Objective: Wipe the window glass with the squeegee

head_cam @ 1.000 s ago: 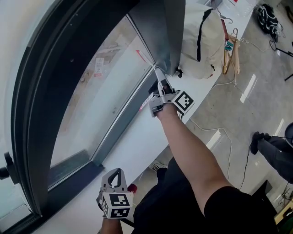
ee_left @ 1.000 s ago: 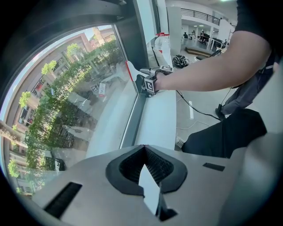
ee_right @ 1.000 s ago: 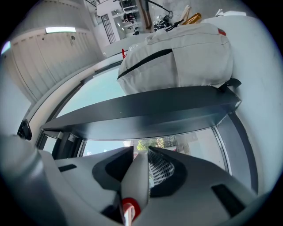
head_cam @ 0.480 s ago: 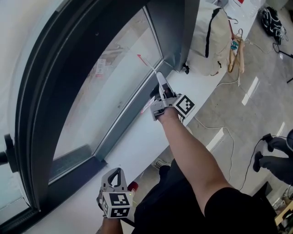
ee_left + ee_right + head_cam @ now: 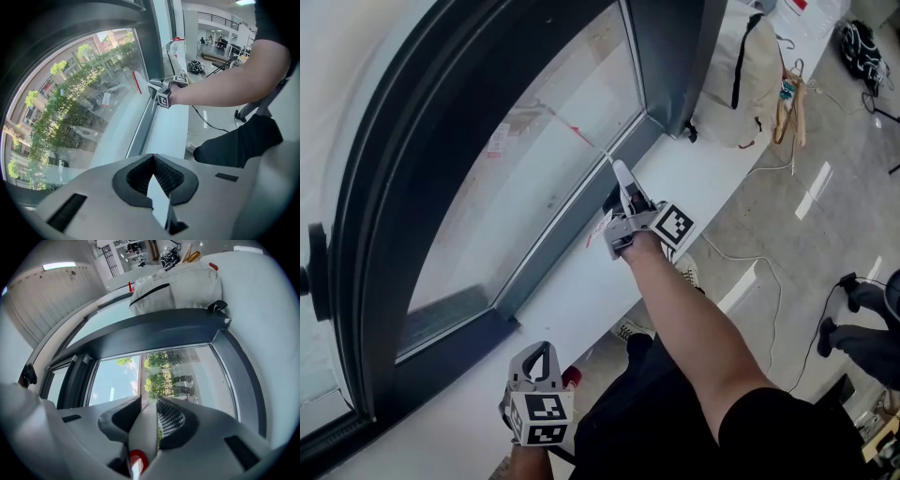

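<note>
Currently right gripper (image 5: pixel 623 183) clamps the squeegee (image 5: pixel 144 425) by its handle; left gripper (image 5: pixel 539 367) closed, empty. We judge it light, stiff, soft-bladed: the handle grip suits.

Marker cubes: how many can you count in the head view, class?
2. One marker cube is on the right gripper, which holds the squeegee at the window glass; the other is on the left gripper, low in the picture.

Bright daylight through window glass (image 5: pixel 539 155), fisheye-warped gripper views, dark vignetted corners
</note>
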Available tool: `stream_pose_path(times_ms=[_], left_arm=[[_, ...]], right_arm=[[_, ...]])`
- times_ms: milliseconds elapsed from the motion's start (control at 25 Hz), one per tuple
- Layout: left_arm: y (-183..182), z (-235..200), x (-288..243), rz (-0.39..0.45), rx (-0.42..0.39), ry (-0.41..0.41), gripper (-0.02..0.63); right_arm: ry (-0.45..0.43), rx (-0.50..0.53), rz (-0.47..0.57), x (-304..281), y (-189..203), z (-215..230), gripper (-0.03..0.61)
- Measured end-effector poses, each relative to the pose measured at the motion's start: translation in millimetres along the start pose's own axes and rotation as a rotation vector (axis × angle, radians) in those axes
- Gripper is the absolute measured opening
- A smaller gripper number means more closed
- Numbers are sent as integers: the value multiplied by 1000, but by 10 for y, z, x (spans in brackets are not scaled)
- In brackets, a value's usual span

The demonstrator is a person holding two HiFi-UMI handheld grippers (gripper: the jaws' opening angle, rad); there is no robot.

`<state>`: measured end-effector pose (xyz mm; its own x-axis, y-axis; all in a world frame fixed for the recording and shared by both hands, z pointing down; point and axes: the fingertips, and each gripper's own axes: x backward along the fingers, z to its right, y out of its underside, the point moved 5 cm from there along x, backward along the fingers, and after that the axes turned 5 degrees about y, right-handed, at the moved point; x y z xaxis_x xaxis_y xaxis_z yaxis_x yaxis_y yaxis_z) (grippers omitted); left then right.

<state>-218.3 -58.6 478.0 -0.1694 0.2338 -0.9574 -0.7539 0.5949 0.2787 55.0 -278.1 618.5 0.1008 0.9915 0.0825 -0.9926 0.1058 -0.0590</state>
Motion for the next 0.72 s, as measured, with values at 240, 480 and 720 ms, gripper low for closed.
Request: stream_pose_path(times_ms=[240, 480, 720], left_arm=[[228, 4, 76, 8, 15, -2, 0], [479, 5, 136, 12, 28, 3, 0], [722, -61, 223, 26, 39, -3, 0]], right_arm=[[13, -7, -36, 142, 365, 36, 92], [10, -10, -94, 255, 817, 41, 92], [20, -11, -148, 371, 1276, 59, 92]])
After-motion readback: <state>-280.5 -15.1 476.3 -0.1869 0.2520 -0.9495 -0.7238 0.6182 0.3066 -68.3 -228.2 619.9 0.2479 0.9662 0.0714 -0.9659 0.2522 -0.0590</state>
